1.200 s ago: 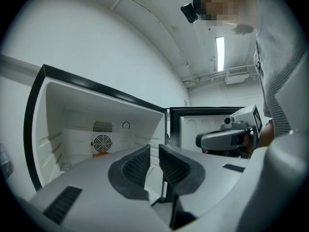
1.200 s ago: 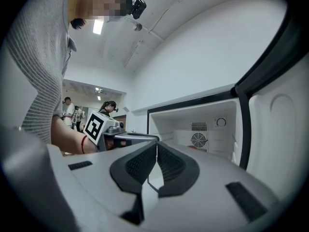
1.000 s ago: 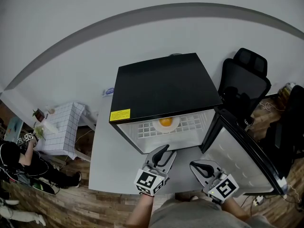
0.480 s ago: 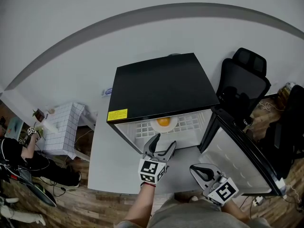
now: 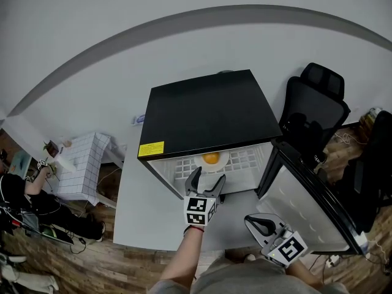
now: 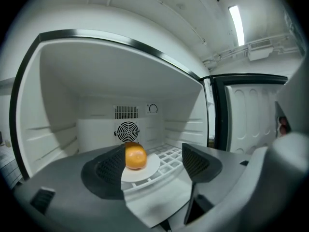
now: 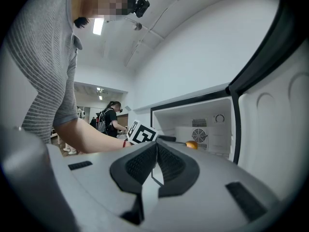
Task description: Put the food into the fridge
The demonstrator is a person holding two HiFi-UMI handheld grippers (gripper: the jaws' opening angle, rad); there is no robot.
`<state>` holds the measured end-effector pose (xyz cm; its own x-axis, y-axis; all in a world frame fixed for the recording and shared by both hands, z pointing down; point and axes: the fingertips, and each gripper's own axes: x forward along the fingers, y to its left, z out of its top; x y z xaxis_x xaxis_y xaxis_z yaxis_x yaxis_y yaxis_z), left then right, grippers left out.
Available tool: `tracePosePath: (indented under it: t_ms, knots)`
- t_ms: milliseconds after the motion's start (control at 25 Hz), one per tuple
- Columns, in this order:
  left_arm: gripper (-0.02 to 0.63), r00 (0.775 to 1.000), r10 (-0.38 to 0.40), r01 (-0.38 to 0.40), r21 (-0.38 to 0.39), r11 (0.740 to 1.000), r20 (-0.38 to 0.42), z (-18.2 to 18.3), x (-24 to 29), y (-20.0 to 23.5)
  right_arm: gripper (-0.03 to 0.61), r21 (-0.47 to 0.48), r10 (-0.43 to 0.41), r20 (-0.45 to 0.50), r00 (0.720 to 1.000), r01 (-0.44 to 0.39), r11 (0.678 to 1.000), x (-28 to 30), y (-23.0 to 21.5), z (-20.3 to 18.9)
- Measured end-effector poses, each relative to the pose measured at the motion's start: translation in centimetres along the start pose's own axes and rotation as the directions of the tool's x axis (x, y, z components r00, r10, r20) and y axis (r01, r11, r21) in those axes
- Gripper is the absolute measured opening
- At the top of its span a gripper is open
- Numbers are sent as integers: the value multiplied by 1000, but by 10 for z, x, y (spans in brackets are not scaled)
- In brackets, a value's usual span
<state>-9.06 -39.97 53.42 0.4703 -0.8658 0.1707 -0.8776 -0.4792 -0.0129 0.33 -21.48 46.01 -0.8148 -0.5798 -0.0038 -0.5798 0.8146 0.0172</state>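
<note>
Under the fridge top (image 5: 208, 109), half the plate (image 5: 224, 162) is hidden.

Two grippers: the left gripper (image 5: 207, 179), its fingers opening around empty air, and the right gripper (image 5: 258, 222). One fridge (image 5: 208, 112) with one open door (image 5: 312, 201). Just beyond the left fingers, one orange (image 6: 135, 156) on one plate (image 6: 147, 170). One table (image 5: 138, 207). One office chair (image 5: 312, 106), beyond the right fingers.
</note>
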Motion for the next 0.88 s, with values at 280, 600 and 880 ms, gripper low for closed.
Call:
tracePosePath:
  t_ms: [280, 600, 880]
  knots:
    - [422, 996, 82, -81, 4, 997, -40, -8, 16, 16, 14, -6, 10, -32, 999, -10, 1000, -3, 1, -10]
    - [507, 994, 97, -98, -3, 995, -57, -12, 31, 20, 14, -6, 10, -53, 999, -10, 1000, -6, 0, -15]
    - [526, 988, 119, -118, 12, 993, -97, -20, 44, 30, 14, -3, -1, -57, 998, 1, 1000, -8, -4, -15]
